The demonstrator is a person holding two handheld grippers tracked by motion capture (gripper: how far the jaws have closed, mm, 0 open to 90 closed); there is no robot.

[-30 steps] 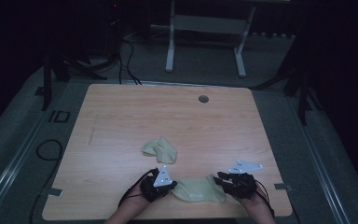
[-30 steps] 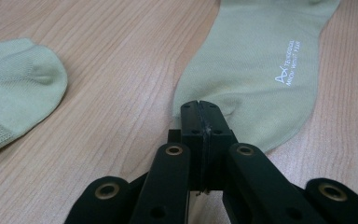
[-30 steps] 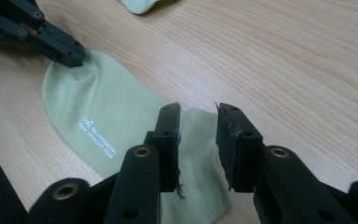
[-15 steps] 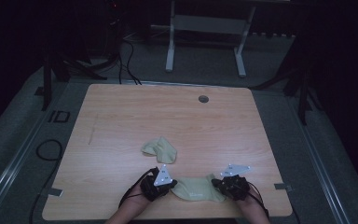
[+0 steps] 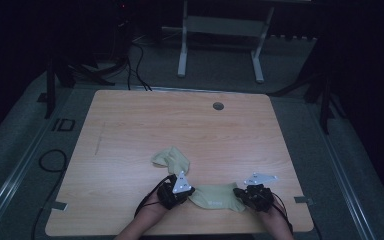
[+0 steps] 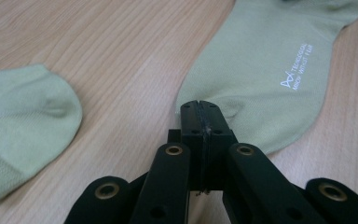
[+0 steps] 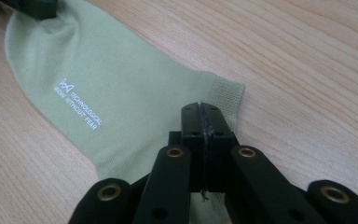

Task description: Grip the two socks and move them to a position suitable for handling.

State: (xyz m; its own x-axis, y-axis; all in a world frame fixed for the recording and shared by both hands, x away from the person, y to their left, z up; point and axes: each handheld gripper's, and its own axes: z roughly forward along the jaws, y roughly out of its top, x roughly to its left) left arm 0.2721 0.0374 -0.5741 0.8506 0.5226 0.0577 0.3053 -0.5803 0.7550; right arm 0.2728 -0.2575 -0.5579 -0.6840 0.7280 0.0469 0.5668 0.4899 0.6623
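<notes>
A pale green sock (image 5: 214, 196) with white lettering lies flat near the front edge of the wooden table (image 5: 180, 125), stretched between my two grippers. My left gripper (image 5: 192, 192) is shut on its left, toe end; in the left gripper view the jaws (image 6: 200, 106) meet on the sock (image 6: 261, 70) and the fabric puckers there. My right gripper (image 5: 238, 193) is shut on the ribbed cuff end, where its jaws (image 7: 200, 108) pinch the sock (image 7: 121, 79). The left gripper's tip (image 7: 32, 7) shows at the far end of that view.
A second pale green sock (image 5: 172, 159) lies crumpled just behind the left gripper, also seen as the second sock (image 6: 23, 116) in the left gripper view. A round cable hole (image 5: 218, 106) sits near the table's far edge. Cables and a metal stand are on the floor beyond.
My right gripper has sunk a little onto the sock's right end and its jaws have come together there. The left gripper and both socks have kept their places.
</notes>
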